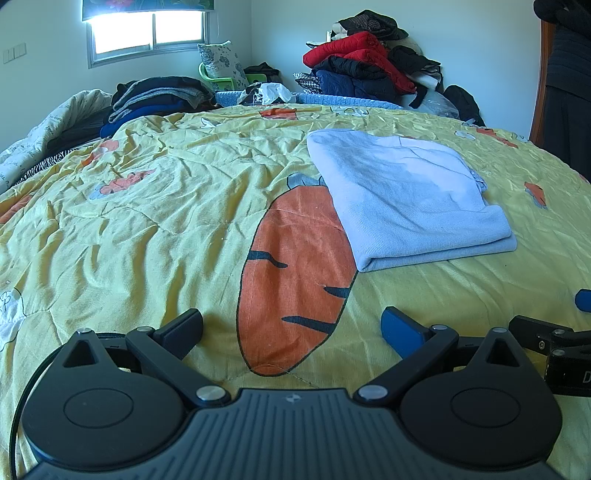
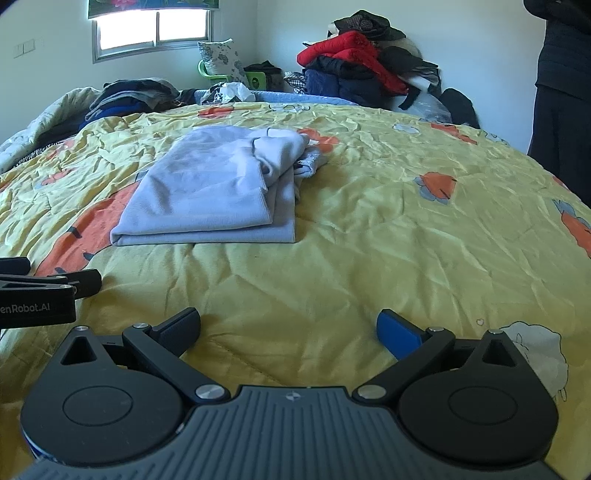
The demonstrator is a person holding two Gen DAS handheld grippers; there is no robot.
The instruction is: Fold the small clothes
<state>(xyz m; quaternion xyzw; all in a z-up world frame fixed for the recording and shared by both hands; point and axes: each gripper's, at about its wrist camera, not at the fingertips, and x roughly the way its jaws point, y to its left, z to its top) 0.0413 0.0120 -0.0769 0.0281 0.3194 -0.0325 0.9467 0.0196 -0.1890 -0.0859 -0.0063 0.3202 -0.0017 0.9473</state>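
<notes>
- The left gripper (image 1: 291, 328) is hovering low over the yellow quilt (image 1: 147, 221), its jaws spread wide with nothing between them; one finger is black and the other carries a blue pad (image 1: 404, 330).
- A big orange carrot print (image 1: 295, 273) is lying under and ahead of that gripper on the quilt.
- The right gripper (image 2: 290, 328) is also hanging just above the quilt (image 2: 369, 240), jaws wide apart and empty (same pairing, a black finger and a blue pad (image 2: 399, 332)).
- Each gripper is showing at the edge of the other's view, so the two are sitting side by side near the front of the bed.
- The light blue garment (image 1: 406, 199) is lying folded on the quilt, well ahead of both grippers and touching neither; its left edge is overlapping the top of the carrot print.
- From the right wrist view the garment (image 2: 214, 192) is showing stacked layers along its right side, with a bunched bit of cloth at the far right corner.
- A heap of dark folded clothes (image 1: 155, 99) is sitting at the far left of the bed.
- A pile of jackets (image 1: 365, 66), red on top of navy, is resting against the far wall.
- A window (image 1: 147, 29) is glowing bright behind the bed.
- A person in dark clothing (image 2: 561, 92) is standing at the right side of the bed.
</notes>
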